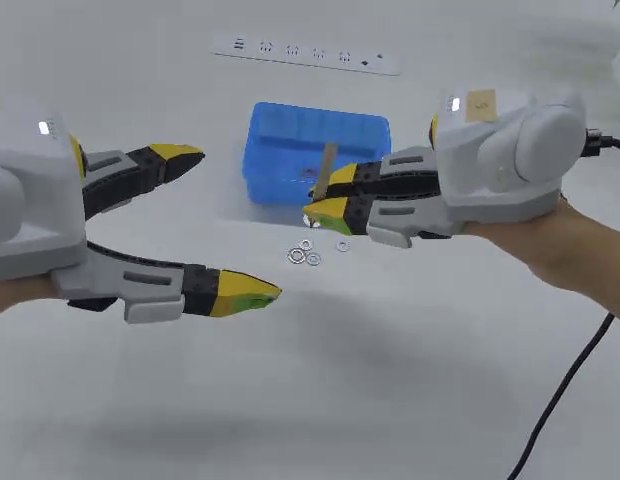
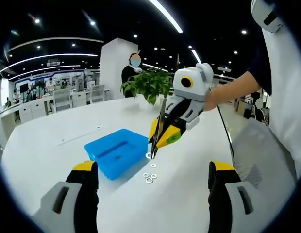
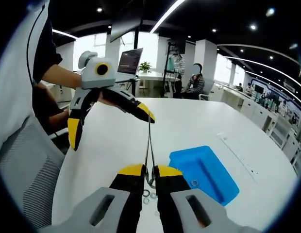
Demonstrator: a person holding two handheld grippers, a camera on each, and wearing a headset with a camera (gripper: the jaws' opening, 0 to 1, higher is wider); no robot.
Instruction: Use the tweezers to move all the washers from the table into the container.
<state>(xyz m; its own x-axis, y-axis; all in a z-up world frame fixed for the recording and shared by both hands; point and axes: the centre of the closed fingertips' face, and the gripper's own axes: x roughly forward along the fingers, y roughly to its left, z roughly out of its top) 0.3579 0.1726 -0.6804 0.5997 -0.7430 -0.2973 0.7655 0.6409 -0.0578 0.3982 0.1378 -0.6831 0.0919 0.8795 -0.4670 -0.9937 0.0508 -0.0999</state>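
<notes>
In the head view I see the left gripper (image 1: 235, 223) hanging over the white table (image 1: 320, 390) with its jaws spread wide and nothing between them. The right gripper (image 1: 318, 200) has its jaws pressed together on the tweezers (image 1: 327, 160), just in front of the blue container (image 1: 290, 130). A small cluster of washers (image 1: 305, 256) lies on the table near the container's front wall. A power strip (image 1: 305, 52) sits behind the container and a black cable (image 1: 570, 380) trails off to the right. In the left gripper view my own jaws stand far apart at the bottom. The right gripper (image 2: 162, 138) points the tweezers (image 2: 160, 124) down at a lone washer (image 2: 149, 156) beside the container (image 2: 116, 150), but I cannot tell whether that washer is gripped or lifted. The other washers (image 2: 149, 178) lie just below it, and a plant (image 2: 148, 85) stands behind. In the right gripper view the right gripper (image 3: 150, 171) pinches the tweezers (image 3: 149, 145), with washers (image 3: 148, 194) just beneath, the container (image 3: 209, 170) to the right and the left gripper (image 3: 111, 128) agape beyond.
</notes>
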